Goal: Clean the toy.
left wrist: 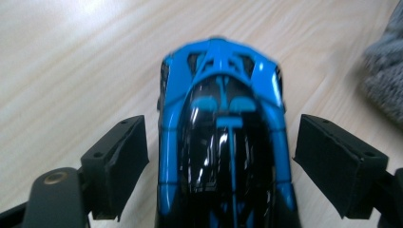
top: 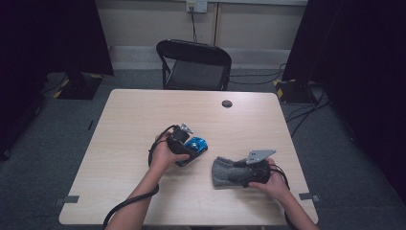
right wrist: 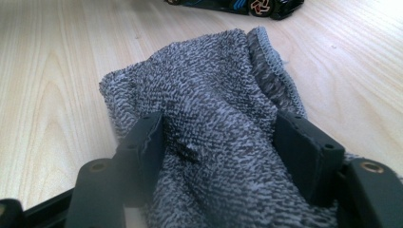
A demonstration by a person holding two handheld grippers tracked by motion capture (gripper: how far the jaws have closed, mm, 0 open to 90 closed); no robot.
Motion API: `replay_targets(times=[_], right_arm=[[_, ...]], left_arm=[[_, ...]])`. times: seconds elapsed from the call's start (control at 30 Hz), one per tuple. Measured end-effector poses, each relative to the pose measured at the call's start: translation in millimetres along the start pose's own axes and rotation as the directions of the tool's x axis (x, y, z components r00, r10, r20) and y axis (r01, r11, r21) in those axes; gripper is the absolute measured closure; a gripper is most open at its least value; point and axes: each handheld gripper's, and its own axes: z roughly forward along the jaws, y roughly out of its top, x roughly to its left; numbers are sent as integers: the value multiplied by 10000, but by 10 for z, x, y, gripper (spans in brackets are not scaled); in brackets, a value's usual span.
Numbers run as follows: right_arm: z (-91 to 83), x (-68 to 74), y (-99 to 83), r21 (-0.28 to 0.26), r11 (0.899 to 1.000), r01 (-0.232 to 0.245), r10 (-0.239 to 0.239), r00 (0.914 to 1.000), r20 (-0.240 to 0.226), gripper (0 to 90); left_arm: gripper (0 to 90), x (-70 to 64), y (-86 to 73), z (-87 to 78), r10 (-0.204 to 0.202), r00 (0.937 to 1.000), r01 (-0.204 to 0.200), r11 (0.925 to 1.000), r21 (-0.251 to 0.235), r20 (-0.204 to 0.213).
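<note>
A: Toy car (left wrist: 223,142), glossy blue and black, sits on the tabletop (top: 134,120) between the left claw's (left wrist: 221,156) spread jaws, untouched. Close evenly on its flanks.

B: And the grey towel (right wrist: 223,142)?

A: Bunched, nubbly, just beside the car; the right claw (right wrist: 218,147) pinches a fold. Hold that firm.

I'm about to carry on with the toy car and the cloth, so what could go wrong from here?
1. The left claw straddles the blue toy car with gaps on both sides. The car's body looks glossy and rounded, so it may slip or roll when the jaws close.

2. The right claw has bunched the grey cloth between its jaws. Lifting might take only a fold, and the rest could drag.

3. Cloth and car lie close together on the table, so a dragging cloth could nudge the car.
</note>
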Motion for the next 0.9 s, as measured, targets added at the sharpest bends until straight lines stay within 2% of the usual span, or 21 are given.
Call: replay_targets(times=[0.17,0.27,0.33,0.4,0.47,0.63,0.77,0.9], right_arm=[[5,19,-7,13,9999,113,-113,9998,134,355],[7,23,-13,-6,9999,110,-110,9998,186,362],[9,26,-19,-26,9999,120,-119,9997,227,365],[9,27,-23,-49,9999,92,-90,9996,262,370],[12,28,-21,-38,10000,70,-69,9996,285,373],[22,17,-14,0,10000,-3,3,9996,274,382],[25,34,-14,21,9999,98,-99,9992,396,384],[27,41,-14,32,9999,117,-119,9988,482,389]], left_arm=[[172,34,-90,45,-164,9998,164,9998,-75,79],[161,37,-107,46,-12,10000,13,9999,-164,64],[160,25,-113,52,186,9998,-186,9997,-156,8],[161,2,-102,64,564,9984,-565,9984,-28,-80],[240,-25,-81,62,924,9957,-924,9957,13,10],[250,-38,-80,60,877,9961,-877,9961,34,-50],[256,-55,-85,54,674,9975,-673,9977,36,-224],[257,-54,-94,43,533,9984,-532,9986,23,-210]])
